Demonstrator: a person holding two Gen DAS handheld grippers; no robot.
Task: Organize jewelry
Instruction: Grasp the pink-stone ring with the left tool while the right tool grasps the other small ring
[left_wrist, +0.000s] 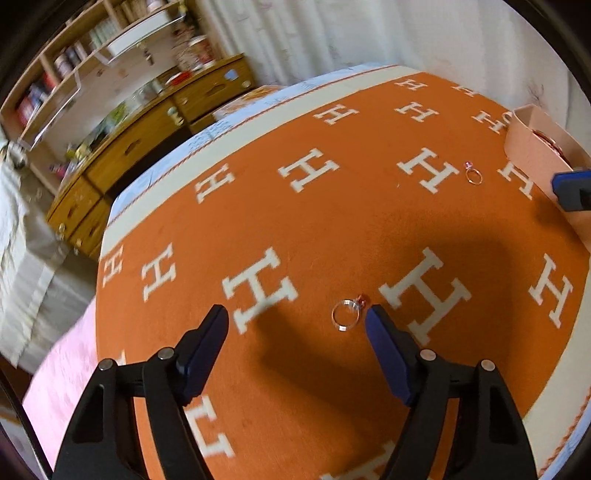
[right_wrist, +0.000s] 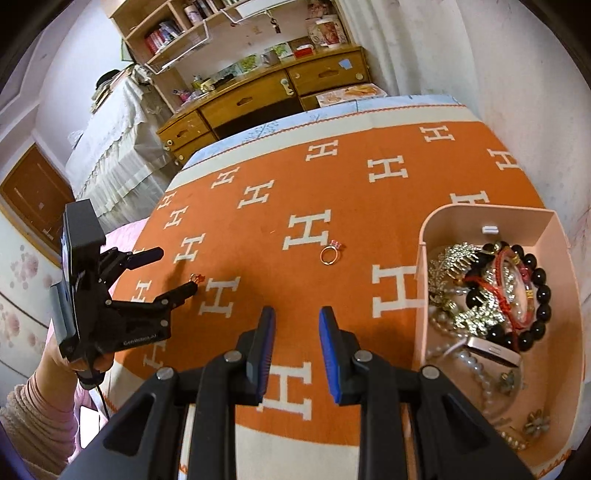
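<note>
A silver ring with a red stone (left_wrist: 346, 314) lies on the orange blanket between the tips of my open left gripper (left_wrist: 297, 317), close to the right finger; in the right wrist view only its stone (right_wrist: 197, 277) shows by the left gripper (right_wrist: 177, 269). A gold ring with a pink stone (left_wrist: 472, 174) (right_wrist: 330, 254) lies farther off, near the pink jewelry box (left_wrist: 524, 144) (right_wrist: 421, 266). The box holds bracelets, a black bead bracelet (right_wrist: 532, 295), pearls and brooches. My right gripper (right_wrist: 297, 328) is open and empty above the blanket, left of the box; its blue tip (left_wrist: 570, 188) shows by the box.
The orange blanket with white H letters (left_wrist: 295, 229) (right_wrist: 332, 184) covers a bed. A wooden desk with drawers (left_wrist: 140, 147) (right_wrist: 258, 96) and shelves stands beyond the far edge. A white curtain (left_wrist: 351, 33) hangs behind the bed.
</note>
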